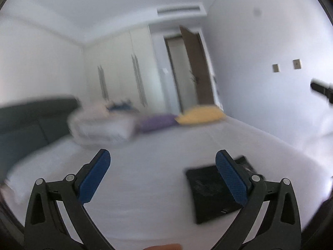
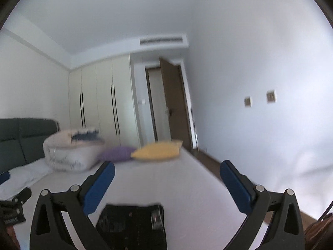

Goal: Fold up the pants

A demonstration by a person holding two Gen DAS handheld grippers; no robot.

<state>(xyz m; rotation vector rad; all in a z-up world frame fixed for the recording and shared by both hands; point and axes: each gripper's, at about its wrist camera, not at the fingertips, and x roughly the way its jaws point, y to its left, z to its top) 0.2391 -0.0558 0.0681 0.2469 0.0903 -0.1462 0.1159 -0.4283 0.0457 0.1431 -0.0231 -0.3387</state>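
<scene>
Pants (image 1: 210, 193) lie folded on the bed (image 1: 145, 166), blurred, partly hidden by both grippers' wide-spread, empty fingers (image 1: 231, 179).

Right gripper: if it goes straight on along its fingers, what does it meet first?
Probably nothing near. The right gripper is open and empty, aimed over the white bed toward the yellow pillow. The folded black pants lie below that line. Depth is unclear, so bed or pillow first is a guess.

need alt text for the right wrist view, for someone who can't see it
The right gripper hangs open and empty above black pants folded into a compact rectangle on a white bed. Farther back lie a yellow pillow, a purple pillow and a bundled duvet.
</scene>
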